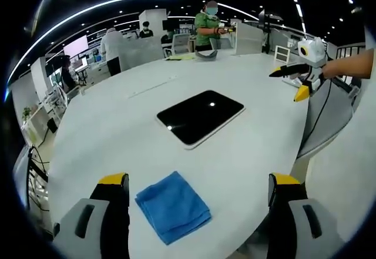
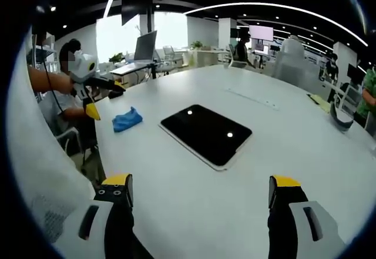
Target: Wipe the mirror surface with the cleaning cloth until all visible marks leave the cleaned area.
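A: We've got the left gripper [image 1: 198, 194] spread wide over the white table [image 1: 106, 130], with the folded blue cleaning cloth [image 1: 173, 207] lying between its jaws.

B: Right gripper [image 2: 200, 197] gapes too, holding nothing. The dark rectangular mirror [image 2: 206, 134] lies flat ahead, long axis diagonal. Our left gripper view catches people at desks beyond.

No lettering, label, brand or number can be read in either view; the far monitors [image 2: 261, 33] glow too small and blurred to make out.
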